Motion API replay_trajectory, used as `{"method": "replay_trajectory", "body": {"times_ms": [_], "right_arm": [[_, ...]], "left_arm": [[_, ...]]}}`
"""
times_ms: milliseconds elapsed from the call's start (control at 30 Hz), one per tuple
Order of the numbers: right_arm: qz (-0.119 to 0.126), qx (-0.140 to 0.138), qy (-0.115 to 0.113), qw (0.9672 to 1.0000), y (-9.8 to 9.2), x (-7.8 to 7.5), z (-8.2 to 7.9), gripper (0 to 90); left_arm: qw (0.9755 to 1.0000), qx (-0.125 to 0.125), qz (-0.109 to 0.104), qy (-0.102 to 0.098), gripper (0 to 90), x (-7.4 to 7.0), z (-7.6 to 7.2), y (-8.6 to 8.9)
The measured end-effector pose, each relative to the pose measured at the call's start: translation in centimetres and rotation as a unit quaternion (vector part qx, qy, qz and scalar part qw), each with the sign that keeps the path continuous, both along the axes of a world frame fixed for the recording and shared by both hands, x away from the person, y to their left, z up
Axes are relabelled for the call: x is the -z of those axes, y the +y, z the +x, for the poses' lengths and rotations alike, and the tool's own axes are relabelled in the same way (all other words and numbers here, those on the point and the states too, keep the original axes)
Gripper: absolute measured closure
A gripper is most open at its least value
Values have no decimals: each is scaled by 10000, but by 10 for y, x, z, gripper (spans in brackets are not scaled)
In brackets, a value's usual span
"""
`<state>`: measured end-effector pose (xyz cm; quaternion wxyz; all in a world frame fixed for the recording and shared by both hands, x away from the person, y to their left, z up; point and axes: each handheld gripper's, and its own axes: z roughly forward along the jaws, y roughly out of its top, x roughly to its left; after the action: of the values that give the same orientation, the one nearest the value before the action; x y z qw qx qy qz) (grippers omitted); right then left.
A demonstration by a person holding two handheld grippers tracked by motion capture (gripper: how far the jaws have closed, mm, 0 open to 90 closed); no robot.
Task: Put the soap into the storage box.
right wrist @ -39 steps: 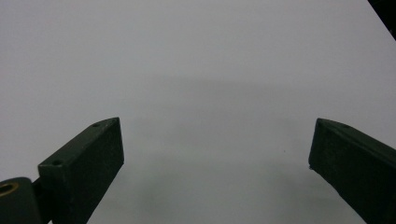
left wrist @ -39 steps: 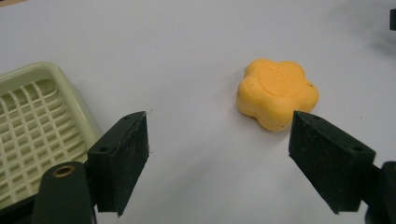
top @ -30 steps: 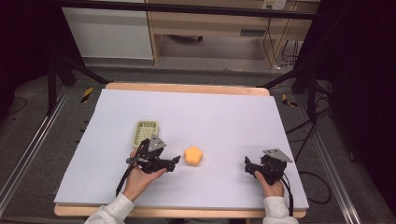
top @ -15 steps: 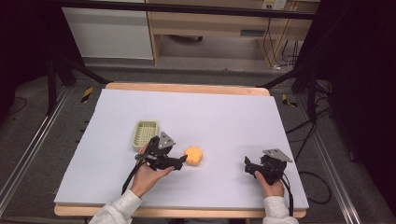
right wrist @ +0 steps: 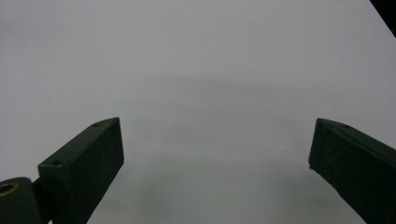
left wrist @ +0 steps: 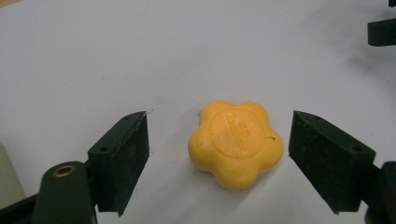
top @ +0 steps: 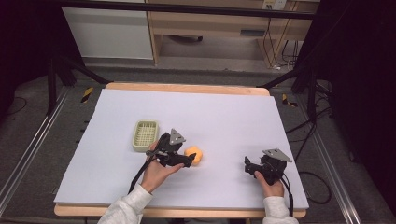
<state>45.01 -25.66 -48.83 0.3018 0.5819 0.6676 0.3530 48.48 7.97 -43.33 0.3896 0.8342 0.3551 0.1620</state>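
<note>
An orange flower-shaped piece (top: 196,155) lies flat on the white table (top: 219,116). My left gripper (top: 188,160) has reached it from the left and stands open. In the left gripper view the piece (left wrist: 236,143) sits between the two spread pads (left wrist: 122,158) without touching either. My right gripper (top: 248,166) rests near the table's front right, about a hand's width from the piece. It is open (right wrist: 217,123), with bare white table between its jaws.
A pale green slotted tray (top: 145,135) stands just left of and behind my left hand. The other gripper's black tip (left wrist: 383,30) shows at the top right of the left gripper view. The wooden table edge (top: 187,87) runs along the back.
My left gripper has moved right, away from the green tray, until its open jaws flank the orange piece. The right gripper has stayed put.
</note>
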Motion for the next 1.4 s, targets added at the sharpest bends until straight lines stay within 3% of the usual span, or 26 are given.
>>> {"method": "replay_trajectory", "body": {"times_ms": [1400], "right_arm": [[17, -28, 32, 10000, 0, 0, 0, 38]], "left_arm": [[9976, 62, 527, 446, 161, 17, 17, -30]]}}
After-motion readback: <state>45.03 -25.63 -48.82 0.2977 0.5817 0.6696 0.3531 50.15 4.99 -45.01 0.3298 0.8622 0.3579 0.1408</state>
